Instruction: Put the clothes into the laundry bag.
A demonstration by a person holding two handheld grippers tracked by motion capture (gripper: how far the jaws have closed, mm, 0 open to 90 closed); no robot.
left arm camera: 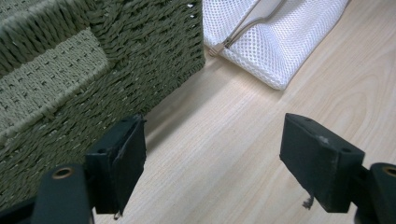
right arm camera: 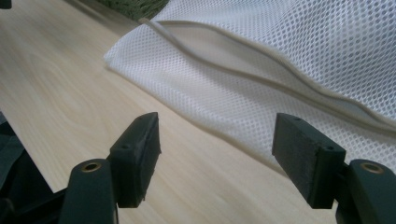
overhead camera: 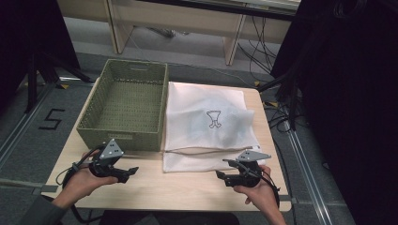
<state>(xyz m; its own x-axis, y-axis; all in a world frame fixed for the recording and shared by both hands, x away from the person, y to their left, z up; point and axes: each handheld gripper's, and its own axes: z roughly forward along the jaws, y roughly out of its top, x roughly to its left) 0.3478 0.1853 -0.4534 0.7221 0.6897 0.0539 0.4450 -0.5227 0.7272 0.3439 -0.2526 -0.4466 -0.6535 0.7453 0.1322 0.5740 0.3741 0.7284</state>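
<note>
A white mesh laundry bag (overhead camera: 209, 126) with a small black drawing lies flat on the right half of the wooden table (overhead camera: 141, 185); its grey-edged opening runs along the near side (right arm camera: 280, 84). A green woven basket (overhead camera: 126, 103) stands to its left. My left gripper (overhead camera: 133, 171) is open just in front of the basket's near right corner (left arm camera: 154, 60), nothing between its jaws. My right gripper (overhead camera: 224, 169) is open at the bag's near edge, jaws over bare wood beside the mesh (right arm camera: 219, 112), nothing held.
The basket looks empty inside. The table's front edge (overhead camera: 164, 206) runs close below both hands. Grey floor with rails surrounds the table, a black stand (overhead camera: 42, 65) at far left, cables and dark curtains at right.
</note>
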